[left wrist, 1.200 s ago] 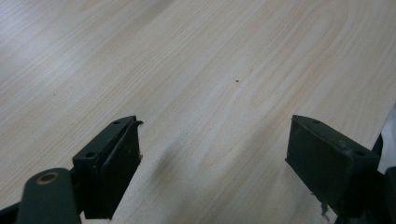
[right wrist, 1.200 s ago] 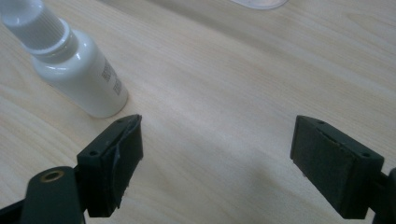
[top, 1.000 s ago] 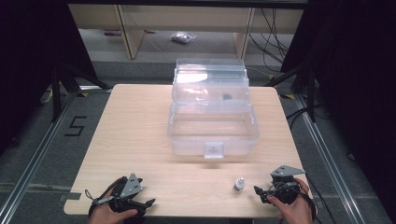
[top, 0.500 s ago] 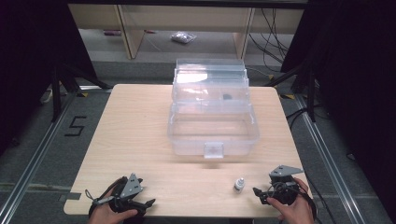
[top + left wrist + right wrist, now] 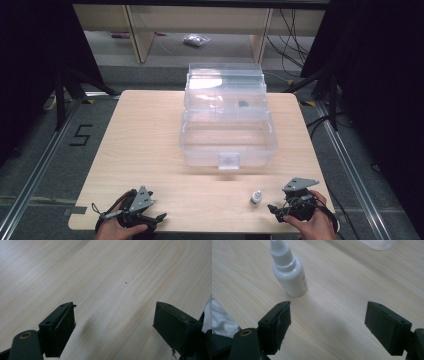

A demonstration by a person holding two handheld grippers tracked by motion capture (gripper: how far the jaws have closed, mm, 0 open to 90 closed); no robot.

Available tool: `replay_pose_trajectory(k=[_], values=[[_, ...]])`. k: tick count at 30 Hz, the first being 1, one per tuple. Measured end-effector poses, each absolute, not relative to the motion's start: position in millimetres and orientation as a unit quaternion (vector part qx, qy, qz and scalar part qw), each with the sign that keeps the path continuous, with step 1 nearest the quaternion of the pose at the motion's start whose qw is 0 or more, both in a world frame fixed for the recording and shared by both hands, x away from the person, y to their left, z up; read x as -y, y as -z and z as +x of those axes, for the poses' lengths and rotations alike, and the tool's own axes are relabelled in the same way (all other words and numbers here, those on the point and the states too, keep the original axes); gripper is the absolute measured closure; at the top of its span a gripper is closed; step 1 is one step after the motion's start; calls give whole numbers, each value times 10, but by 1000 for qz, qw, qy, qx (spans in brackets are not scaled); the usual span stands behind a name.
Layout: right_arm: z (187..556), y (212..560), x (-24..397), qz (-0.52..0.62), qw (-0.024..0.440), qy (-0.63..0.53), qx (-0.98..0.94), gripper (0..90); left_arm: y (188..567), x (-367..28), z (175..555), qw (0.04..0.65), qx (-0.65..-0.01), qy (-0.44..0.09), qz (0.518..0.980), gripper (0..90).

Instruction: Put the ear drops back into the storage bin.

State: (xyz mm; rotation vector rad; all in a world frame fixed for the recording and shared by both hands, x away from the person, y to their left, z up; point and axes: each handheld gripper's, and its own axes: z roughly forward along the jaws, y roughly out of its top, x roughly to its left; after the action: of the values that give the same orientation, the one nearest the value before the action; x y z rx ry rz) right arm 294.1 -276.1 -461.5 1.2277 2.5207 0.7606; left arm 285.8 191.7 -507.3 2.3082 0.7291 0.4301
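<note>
Pale wood-grain surface (image 5: 150, 140) carries our small white plastic dropper bottle (image 5: 289, 275) upright just beyond the wide-open, empty right tool (image 5: 337, 327); we judge it light, stiff, tippy, best gripped mid-body.

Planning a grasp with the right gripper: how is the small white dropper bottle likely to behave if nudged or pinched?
The dropper bottle stands upright, tall and narrow, so a nudge probably tips it. It looks like smooth round plastic, so it may roll and slip. Probably light.
</note>
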Motion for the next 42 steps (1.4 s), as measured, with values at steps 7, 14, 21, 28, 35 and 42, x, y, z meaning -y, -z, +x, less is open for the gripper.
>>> replay_pose_trajectory(k=[7, 14, 21, 28, 35, 42], values=[[2947, 4567, 2622, 382, 127, -250, -880, 244, 5075, -1915, 2857, 336, -280, -164, 884, 170], [2975, 4541, 2519, 359, 123, -228, -897, 252, 5077, -1915, 2856, 335, -285, -163, 883, 170], [3012, 4516, 2363, 339, 112, -203, -912, 259, 5074, -1919, 2860, 335, -278, -164, 885, 170], [3132, 4500, 2206, 315, 98, -174, -928, 295, 5072, -1918, 2860, 336, -278, -164, 885, 170], [3251, 4493, 2119, 302, 93, -153, -936, 352, 5074, -1917, 2864, 334, -278, -164, 886, 170], [3317, 4450, 1995, 278, 88, -128, -948, 410, 5072, -1919, 2862, 336, -278, -163, 885, 170]])
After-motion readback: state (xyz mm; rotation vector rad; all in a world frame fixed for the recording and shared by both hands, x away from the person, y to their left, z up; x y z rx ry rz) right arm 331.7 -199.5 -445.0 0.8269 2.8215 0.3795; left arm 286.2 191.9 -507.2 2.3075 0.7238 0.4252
